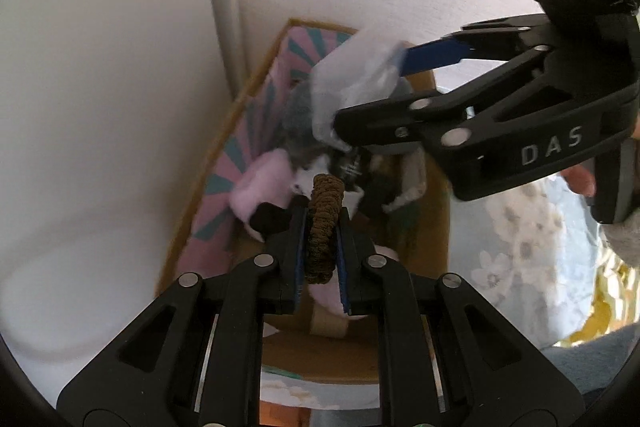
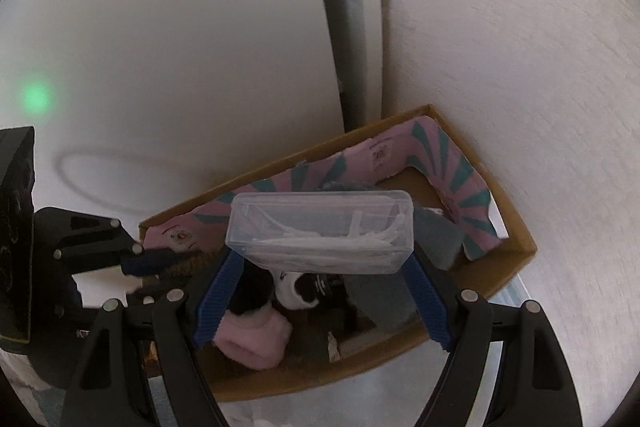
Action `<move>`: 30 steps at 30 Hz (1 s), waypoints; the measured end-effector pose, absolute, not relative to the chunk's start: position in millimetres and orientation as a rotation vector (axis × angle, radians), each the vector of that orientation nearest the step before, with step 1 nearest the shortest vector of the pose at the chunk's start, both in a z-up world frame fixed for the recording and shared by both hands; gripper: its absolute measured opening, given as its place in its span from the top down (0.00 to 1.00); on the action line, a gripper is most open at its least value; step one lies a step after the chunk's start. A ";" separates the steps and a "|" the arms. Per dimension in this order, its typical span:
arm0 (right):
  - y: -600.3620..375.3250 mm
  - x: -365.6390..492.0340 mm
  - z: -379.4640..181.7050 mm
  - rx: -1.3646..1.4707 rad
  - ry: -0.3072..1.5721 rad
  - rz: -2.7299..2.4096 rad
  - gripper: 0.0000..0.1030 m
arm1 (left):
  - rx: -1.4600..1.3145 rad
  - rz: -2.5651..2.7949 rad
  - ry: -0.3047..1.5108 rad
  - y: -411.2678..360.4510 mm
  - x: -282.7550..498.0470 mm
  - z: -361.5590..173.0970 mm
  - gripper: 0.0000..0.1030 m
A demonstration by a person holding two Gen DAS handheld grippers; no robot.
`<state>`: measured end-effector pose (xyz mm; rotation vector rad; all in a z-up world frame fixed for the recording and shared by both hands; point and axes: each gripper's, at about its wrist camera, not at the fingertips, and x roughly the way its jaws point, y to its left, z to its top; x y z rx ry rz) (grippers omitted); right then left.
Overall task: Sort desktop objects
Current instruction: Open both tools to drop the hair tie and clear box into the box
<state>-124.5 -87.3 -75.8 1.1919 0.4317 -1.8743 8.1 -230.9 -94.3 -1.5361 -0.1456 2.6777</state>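
My left gripper [image 1: 323, 227] is shut on a brown scrunchie [image 1: 323, 223] and holds it above the near end of a cardboard box [image 1: 438, 227]. My right gripper [image 2: 322, 259] is shut on a clear plastic case [image 2: 320, 227] of white picks, held over the same box [image 2: 520, 227]; the case also shows in the left wrist view [image 1: 352, 83]. The box has a pink and teal lining [image 2: 440, 155] and holds a pink fluffy item [image 2: 256, 339], a grey cloth [image 2: 380, 299] and several dark small things. The left gripper also shows in the right wrist view [image 2: 160, 263].
A white wall [image 1: 100, 87] and a white textured wall [image 2: 520, 67] meet in a corner behind the box. A floral blue and white cloth [image 1: 520, 251] covers the surface to the right. A person's hand [image 1: 580, 179] holds the right gripper.
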 end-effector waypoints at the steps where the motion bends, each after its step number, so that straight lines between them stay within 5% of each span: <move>1: -89.1 -126.8 -78.1 1.198 0.433 -1.866 0.22 | -1.552 2.683 -0.133 -230.2 8.1 -95.3 0.85; 3: -89.2 -128.1 -81.1 1.215 0.421 -1.847 0.11 | -1.567 2.682 -0.116 -228.8 7.9 -97.2 0.70; 4: -87.2 -128.4 -80.8 1.210 0.404 -1.841 0.00 | -1.561 2.687 -0.117 -230.4 9.1 -97.1 0.33; 5: -85.6 -129.1 -80.5 1.205 0.391 -1.839 0.00 | -1.560 2.695 -0.116 -231.0 9.7 -97.3 0.04; 30: -51.8 -122.7 -57.2 1.167 0.410 -1.938 0.00 | -1.422 2.754 -0.084 -226.6 10.3 -67.0 0.00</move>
